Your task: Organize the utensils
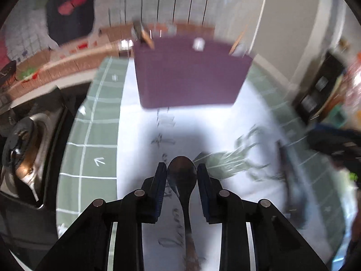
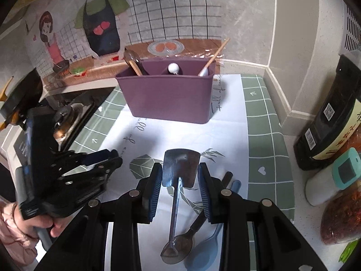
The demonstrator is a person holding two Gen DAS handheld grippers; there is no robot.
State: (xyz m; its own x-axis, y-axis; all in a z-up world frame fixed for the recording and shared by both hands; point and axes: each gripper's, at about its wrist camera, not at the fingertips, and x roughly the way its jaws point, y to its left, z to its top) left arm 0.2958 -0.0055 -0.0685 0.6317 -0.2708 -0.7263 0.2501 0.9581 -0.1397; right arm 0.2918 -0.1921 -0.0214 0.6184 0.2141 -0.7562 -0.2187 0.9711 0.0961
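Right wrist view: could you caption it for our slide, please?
Right gripper straddles a metal spatula before the purple utensil caddy.

Cartoon kitchen mural [image 2: 99, 22] covers the grey wall [image 2: 248, 18].

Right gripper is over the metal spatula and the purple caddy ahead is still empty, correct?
Not empty. The right wrist view shows the purple caddy already holding a wooden spoon and other utensils. The right gripper does straddle the metal spatula.

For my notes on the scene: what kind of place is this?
Most likely a home kitchen counter: a gas stove at the left, a purple utensil holder on a mat, sauce bottles at the right.
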